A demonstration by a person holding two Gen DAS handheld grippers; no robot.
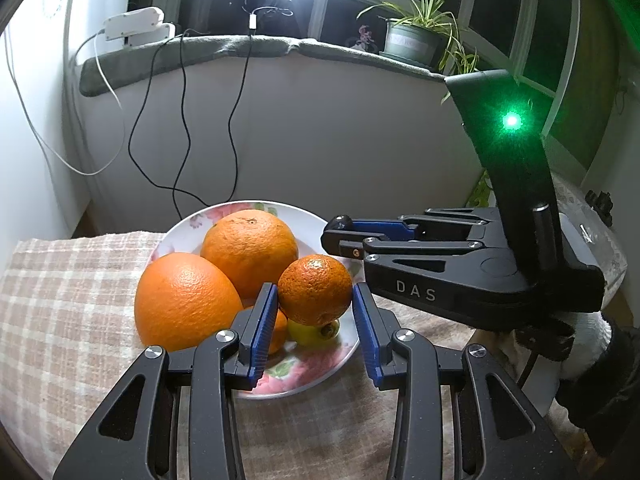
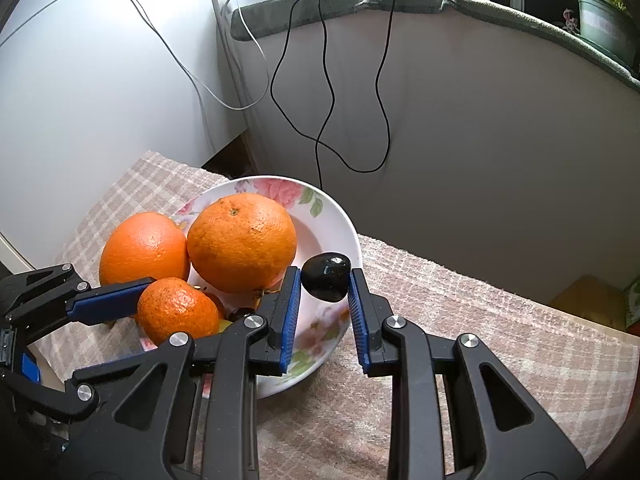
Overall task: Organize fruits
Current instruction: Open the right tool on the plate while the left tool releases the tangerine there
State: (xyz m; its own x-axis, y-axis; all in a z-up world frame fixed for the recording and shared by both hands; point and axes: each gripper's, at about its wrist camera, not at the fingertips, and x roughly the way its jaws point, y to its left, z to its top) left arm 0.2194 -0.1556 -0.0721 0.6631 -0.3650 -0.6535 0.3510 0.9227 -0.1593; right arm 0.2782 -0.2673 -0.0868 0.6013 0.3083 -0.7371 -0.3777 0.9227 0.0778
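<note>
Gripping a small orange [image 1: 315, 290] between its blue pads, the left hand-held gripper [image 1: 315, 300] is holding the fruit just above the near part of the floral plate [image 1: 320, 364], with both pads pressing on its sides. The right hand-held gripper [image 2: 325, 284] is clenching a small dark, glossy fruit [image 2: 326, 276] at its fingertips, hanging over the right rim of the same plate. Two large oranges are sitting on the plate: one [image 1: 250, 250] toward the far side and another [image 1: 186, 302] on the left, overhanging the rim and touching the first. A small yellow-green fruit [image 1: 310, 332] is lying on the plate directly under the held small orange, and a further bit of orange fruit is peeking out behind the left pad, too hidden to tell more. The plate is resting on a surface covered by a beige checked cloth [image 1: 60, 300]. Black and white cables [image 1: 184, 120] are hanging down the pale wall behind, below a sill bearing a potted plant [image 1: 412, 36]
</note>
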